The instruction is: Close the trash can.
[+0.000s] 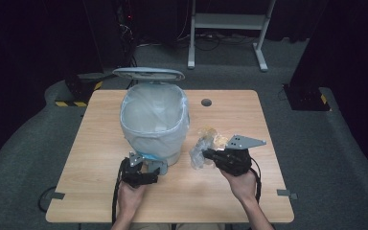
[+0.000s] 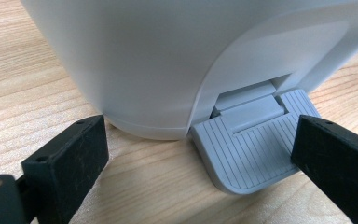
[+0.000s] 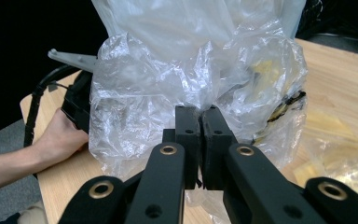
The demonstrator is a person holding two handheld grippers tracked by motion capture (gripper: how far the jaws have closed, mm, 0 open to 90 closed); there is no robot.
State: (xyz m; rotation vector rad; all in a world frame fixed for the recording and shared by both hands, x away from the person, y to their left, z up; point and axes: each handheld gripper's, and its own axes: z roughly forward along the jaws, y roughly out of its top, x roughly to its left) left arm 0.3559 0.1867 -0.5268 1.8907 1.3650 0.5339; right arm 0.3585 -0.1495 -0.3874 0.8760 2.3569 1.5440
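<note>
Your right gripper (image 3: 200, 116), closest to the lens in the right gripper view, has its two black jaws pressed together on a pinch of the crumpled clear plastic bag (image 3: 168, 93). In the high view that bag (image 1: 205, 146) hangs off the jaws just above the counter (image 1: 230, 110), to the right of the lined pedal bin (image 1: 154, 122), whose lid (image 1: 148, 73) stands open.

Expect the bag to weigh almost nothing and to be limp, slick and crinkly. It will sag and swing rather than hold a shape, and thin film like this can slide out of a pinch or tear if you tug it. You have a bunched fold between the pads, which looks like the best hold; a single layer would probably slip. Something yellowish sits inside, too unclear to name, and it may shift the hang.

Your left gripper (image 2: 200, 149) is open wide, holding nothing, with one jaw beside the bin's base and the other at the edge of the grey foot pedal (image 2: 251, 149). That pedal is stiff ribbed plastic, so press flat on it.
</note>
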